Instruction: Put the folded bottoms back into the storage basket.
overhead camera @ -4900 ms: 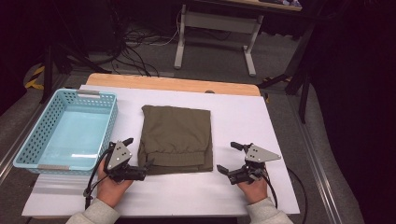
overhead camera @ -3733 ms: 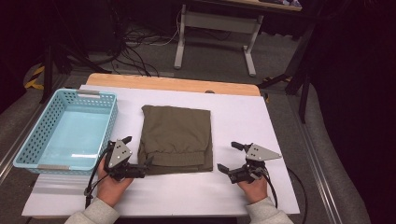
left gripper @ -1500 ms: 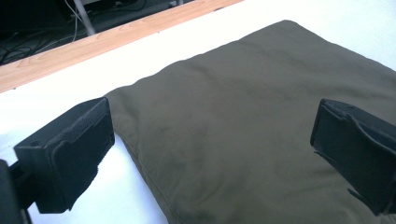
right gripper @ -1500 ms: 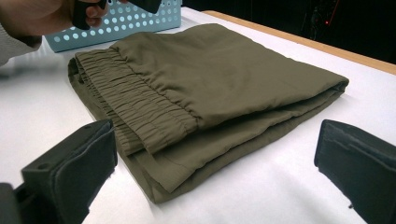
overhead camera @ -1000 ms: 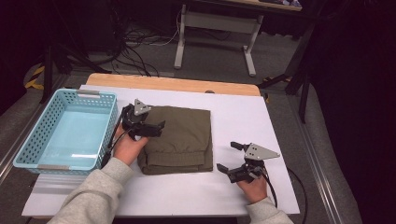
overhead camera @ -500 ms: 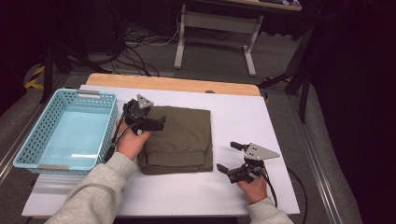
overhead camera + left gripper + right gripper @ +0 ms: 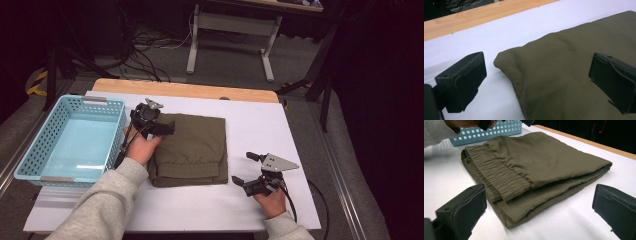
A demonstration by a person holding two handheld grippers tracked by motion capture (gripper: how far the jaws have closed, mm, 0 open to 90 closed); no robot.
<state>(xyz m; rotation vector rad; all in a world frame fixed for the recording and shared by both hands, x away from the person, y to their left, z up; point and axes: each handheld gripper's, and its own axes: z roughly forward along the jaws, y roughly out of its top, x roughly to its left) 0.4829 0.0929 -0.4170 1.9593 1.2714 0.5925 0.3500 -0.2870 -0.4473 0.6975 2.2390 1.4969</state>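
My left gripper (image 7: 159,126) has travelled up from the near edge of the folded olive trousers (image 7: 192,147) to their far left corner, beside the blue basket (image 7: 30,150). Its fingers (image 7: 461,80) are spread wide, one over the white desk (image 7: 260,120), the other above the cloth, so the corner sits between them, ungripped. I judge a pinch comes next. My right gripper (image 7: 250,170) waits off the trousers' near right corner, its fingers spread too.
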